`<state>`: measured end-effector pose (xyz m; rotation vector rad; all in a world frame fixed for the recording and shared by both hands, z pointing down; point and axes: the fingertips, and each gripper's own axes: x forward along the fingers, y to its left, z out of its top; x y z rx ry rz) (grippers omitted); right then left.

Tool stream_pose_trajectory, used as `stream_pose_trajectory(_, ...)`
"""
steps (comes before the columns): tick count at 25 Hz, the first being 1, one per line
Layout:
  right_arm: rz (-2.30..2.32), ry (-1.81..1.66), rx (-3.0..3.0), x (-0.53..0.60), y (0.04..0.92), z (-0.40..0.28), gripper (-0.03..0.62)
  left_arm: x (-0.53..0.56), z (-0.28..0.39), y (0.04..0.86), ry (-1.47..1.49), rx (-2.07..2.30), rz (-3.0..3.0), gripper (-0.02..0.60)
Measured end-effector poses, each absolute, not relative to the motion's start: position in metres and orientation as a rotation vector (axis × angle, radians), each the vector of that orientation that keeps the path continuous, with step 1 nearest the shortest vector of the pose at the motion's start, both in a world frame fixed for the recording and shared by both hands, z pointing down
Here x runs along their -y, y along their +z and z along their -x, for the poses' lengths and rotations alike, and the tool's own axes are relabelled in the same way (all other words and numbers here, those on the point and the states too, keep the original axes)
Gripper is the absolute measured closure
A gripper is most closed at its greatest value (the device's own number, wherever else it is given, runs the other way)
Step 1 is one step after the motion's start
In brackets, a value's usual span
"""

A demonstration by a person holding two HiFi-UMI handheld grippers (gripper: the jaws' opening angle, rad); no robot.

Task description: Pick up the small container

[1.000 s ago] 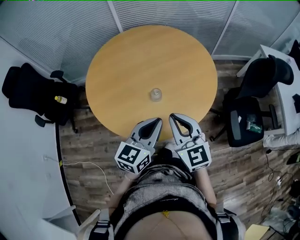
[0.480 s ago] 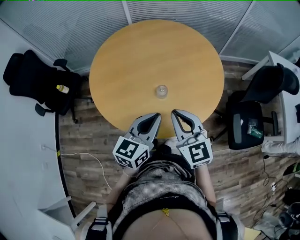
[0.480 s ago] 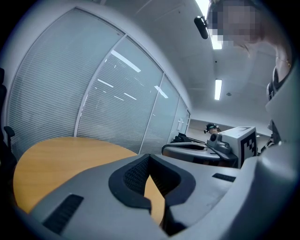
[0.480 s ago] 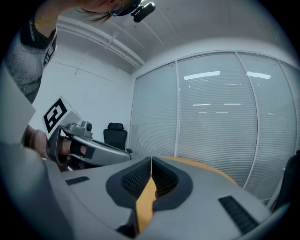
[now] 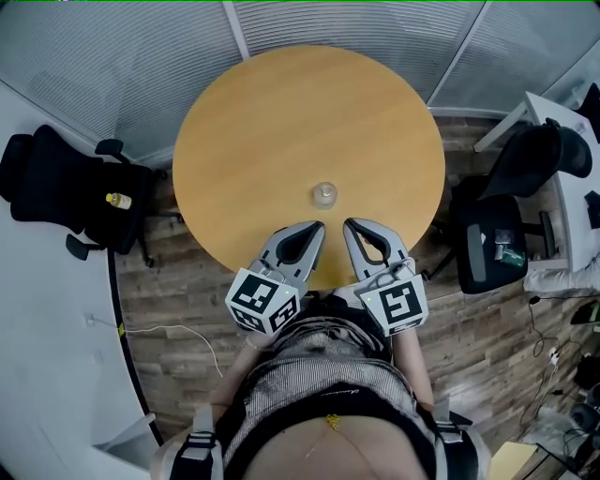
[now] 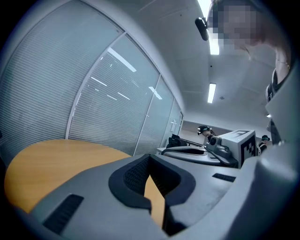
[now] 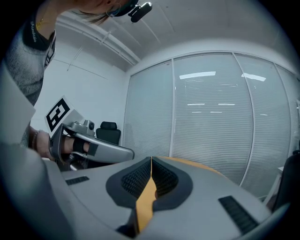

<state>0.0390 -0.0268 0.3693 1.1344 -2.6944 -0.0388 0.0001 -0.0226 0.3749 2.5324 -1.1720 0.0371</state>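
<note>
A small clear container (image 5: 324,195) stands upright on the round wooden table (image 5: 281,122), a little toward the near edge. Both grippers hover over that near edge, short of the container. My left gripper (image 5: 316,226) points at it from the lower left, my right gripper (image 5: 349,225) from just below it. Each has its jaw tips together with nothing between them. The left gripper view shows shut jaws (image 6: 149,157) over bare tabletop; the right gripper view shows shut jaws (image 7: 151,160) too. The container does not appear in either gripper view.
A black office chair (image 5: 66,192) with a small yellow bottle (image 5: 117,200) on it stands left of the table. Two more black chairs (image 5: 502,234) and a white desk (image 5: 572,202) are at the right. Glass walls with blinds (image 5: 309,23) curve behind the table.
The head camera has shifted slightly, so the table and container sit a little differently in view. Both grippers stay shut at the near edge.
</note>
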Motion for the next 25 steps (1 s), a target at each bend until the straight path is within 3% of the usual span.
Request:
stream_pose_trajectory(18,-1.302,-0.050,2.610,0.063,0.375,0.015,0.574,0.062,0.068,0.385,0.021,1.065,-2.567,0.578)
stream_pose_trajectory(25,-1.361,-0.039,2.570,0.072,0.376,0.007,0.574,0.072,0.074,0.391,0.029,1.051,-2.561,0.578)
